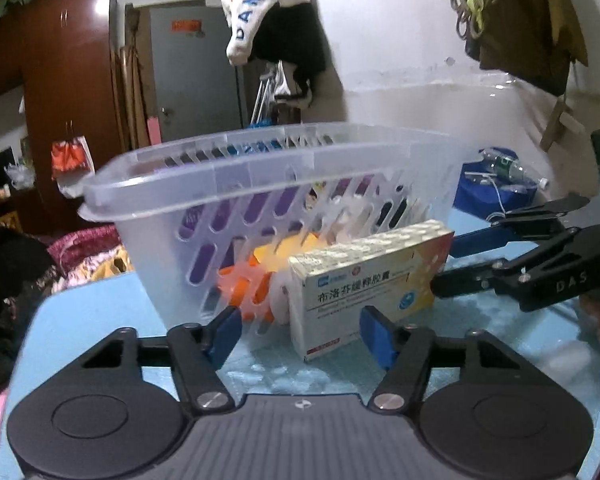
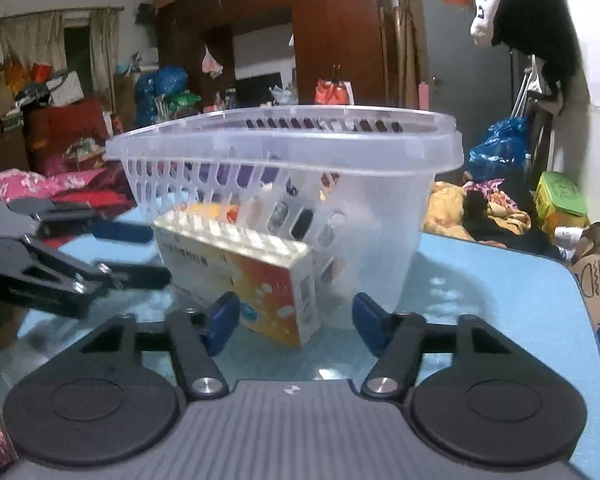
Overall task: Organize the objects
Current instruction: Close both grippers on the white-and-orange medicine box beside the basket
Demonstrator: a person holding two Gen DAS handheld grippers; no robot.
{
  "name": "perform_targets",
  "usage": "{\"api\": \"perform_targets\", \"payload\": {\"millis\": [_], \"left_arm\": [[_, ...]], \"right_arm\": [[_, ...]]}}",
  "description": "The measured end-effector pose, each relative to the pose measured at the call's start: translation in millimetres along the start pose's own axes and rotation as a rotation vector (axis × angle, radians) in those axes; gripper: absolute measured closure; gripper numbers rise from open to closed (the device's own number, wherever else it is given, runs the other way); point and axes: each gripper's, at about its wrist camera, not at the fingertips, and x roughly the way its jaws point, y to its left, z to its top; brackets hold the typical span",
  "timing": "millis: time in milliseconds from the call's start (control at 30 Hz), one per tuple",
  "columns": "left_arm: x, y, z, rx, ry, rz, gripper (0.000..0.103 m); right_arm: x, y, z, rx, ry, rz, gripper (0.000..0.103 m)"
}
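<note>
Cluttered home bedroom: wardrobe (image 2: 332,40), bedding (image 2: 60,184).

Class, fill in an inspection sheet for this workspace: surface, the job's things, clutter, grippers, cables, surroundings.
Surface: light blue table, glossy, with reflections.
Job's things: clear slotted basket holding orange and purple items; medicine box standing on the table outside it, against its wall.
Clutter: nothing seen on the table besides these.
Grippers: left gripper open, facing the box; right gripper open, the box before it, not gripped.
Cables: nothing seen.
Surroundings: brown wardrobe, hanging clothes, blue bag, bedding.
</note>
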Motion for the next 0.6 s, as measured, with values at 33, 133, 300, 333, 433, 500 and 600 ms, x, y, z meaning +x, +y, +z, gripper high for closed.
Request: {"api": "perform_targets", "payload": {"millis": [33, 133, 300, 333, 433, 500, 600], "left_arm": [[1.9, -0.4, 0.4, -0.003, 0.005, -0.003, 0.039], [3.9, -4.2, 0.1, 0.008, 0.01, -0.003, 0.043], [9.8, -10.3, 3.2, 0.011, 0.016, -0.008, 0.046], [10.8, -10.8, 3.7, 0.01, 0.017, -0.009, 0.046], [12.3, -11.8, 4.7, 0.007, 0.017, -0.017, 0.046], [12.9, -12.8, 5.1, 0.006, 0.014, -0.023, 0.046], [15.2, -17.1, 6.1, 0.015, 0.016, -0.02, 0.047]], "right_arm": [[-1.3, 1.0, -0.1, -0.002, -0.004, -0.003, 0.04], [-1.3, 3.2, -1.4, -0.013, 0.004, -0.005, 0.041], [5.6, 4.1, -0.2, -0.013, 0.024, 0.008, 0.05], [6.6, 4.8, 0.1, -0.016, 0.027, 0.011, 0.051], [7.2, 6.4, -0.1, -0.02, 0.028, 0.017, 0.053], [7.7, 7.0, -0.1, -0.02, 0.028, 0.026, 0.058], [6.9, 8.7, -0.4, -0.021, 0.023, 0.023, 0.059]]}}
